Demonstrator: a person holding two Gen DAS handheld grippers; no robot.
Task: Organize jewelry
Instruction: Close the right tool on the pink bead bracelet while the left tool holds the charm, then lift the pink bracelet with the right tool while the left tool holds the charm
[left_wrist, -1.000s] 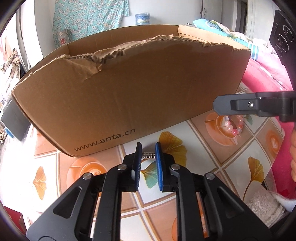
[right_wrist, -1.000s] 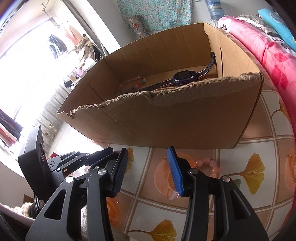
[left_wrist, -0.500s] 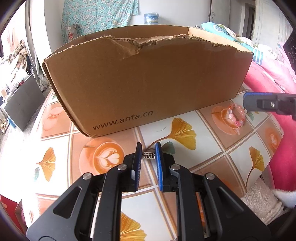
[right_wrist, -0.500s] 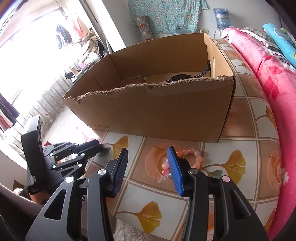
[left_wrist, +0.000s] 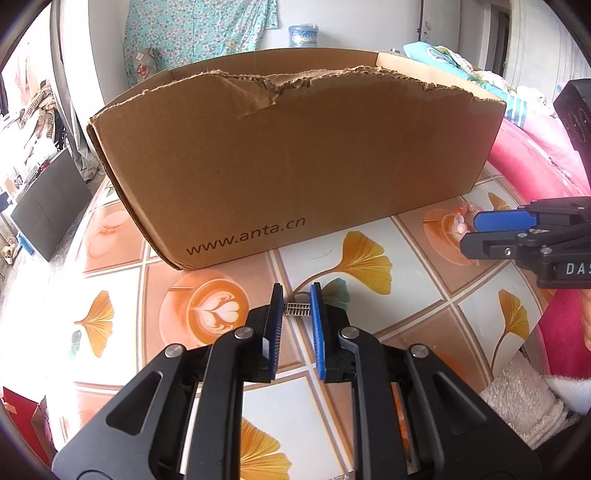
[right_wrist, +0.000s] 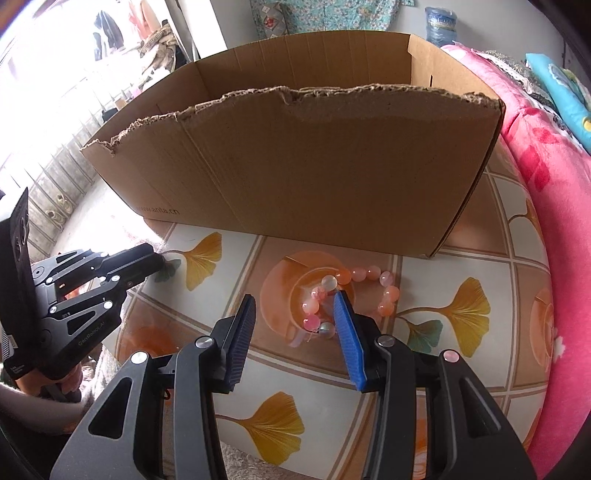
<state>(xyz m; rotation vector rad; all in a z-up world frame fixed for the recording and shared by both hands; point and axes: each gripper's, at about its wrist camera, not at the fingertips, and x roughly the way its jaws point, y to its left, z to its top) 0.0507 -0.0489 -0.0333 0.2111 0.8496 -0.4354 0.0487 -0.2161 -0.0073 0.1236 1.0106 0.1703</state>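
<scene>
We see the left gripper (left_wrist: 296, 308), low in the centre of its frame, clenched on a small silver ridged piece (left_wrist: 297, 308), seemingly a stiff, light metal ring or clasp, slippery enough to twist out. The right gripper (right_wrist: 295, 314) hangs with its jaws apart over the pink bead bracelet (right_wrist: 351, 295), which lies on the patterned tabletop (right_wrist: 480, 258) just below the cardboard box (right_wrist: 314, 166). We judge the beads light, smooth and loosely strung; pinching across one side of the loop looks safest. Compared with a second ago, the right view has tipped downward: the bracelet now shows whole and the box's inside has gone.
</scene>
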